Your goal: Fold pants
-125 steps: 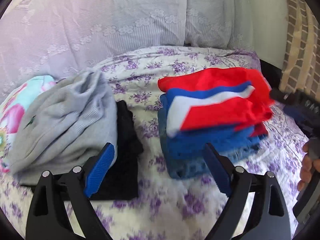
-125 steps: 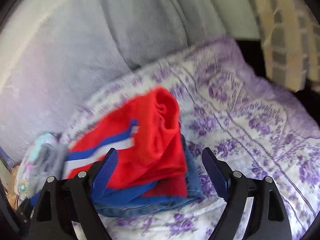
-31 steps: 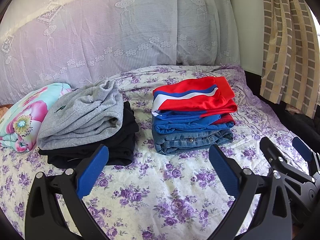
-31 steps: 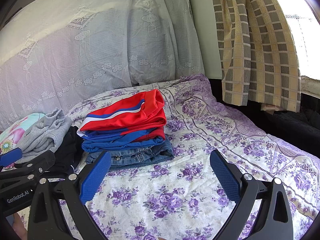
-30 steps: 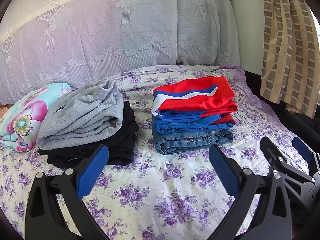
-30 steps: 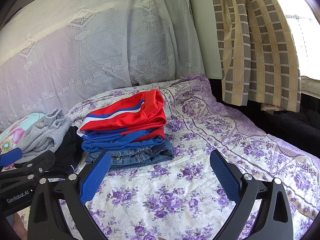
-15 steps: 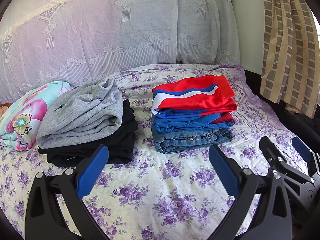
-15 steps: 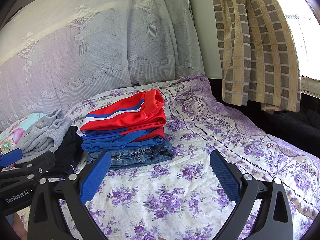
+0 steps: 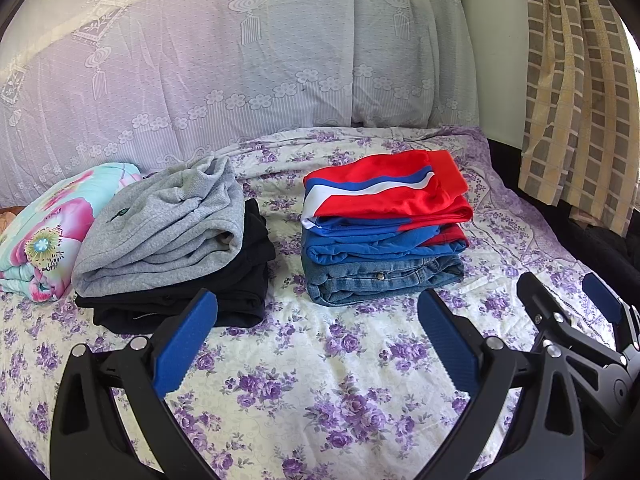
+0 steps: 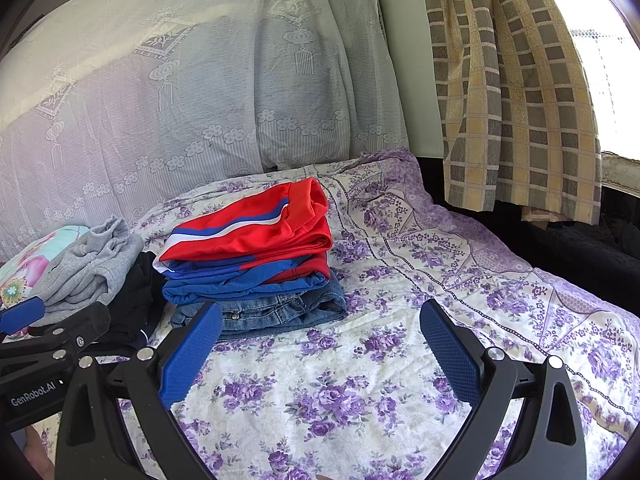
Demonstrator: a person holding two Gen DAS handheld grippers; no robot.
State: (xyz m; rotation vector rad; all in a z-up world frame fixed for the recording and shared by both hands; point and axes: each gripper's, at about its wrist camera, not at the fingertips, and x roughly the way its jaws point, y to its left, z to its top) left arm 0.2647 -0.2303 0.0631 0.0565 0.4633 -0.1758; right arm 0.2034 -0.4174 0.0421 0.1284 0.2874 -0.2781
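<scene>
Folded red pants with blue and white stripes (image 9: 392, 196) top a stack on the bed, over blue pants (image 9: 380, 246) and jeans (image 9: 384, 280); the stack also shows in the right wrist view (image 10: 256, 236). A second stack, grey pants (image 9: 168, 224) on black pants (image 9: 192, 300), lies to its left. My left gripper (image 9: 316, 336) is open and empty, held back in front of both stacks. My right gripper (image 10: 320, 344) is open and empty, in front of the red stack, and shows in the left wrist view (image 9: 568, 300) at the right.
The bed has a purple floral sheet (image 9: 320, 380). A folded floral blanket (image 9: 44, 232) lies at the far left. A lace-covered headboard (image 9: 240, 80) stands behind. A checked curtain (image 10: 512, 92) hangs at the right, with a dark gap (image 10: 580, 248) past the bed's edge.
Over the last second almost nothing has moved. Since about four seconds ago both grippers have drawn back from the red stack, which now lies squared and untouched.
</scene>
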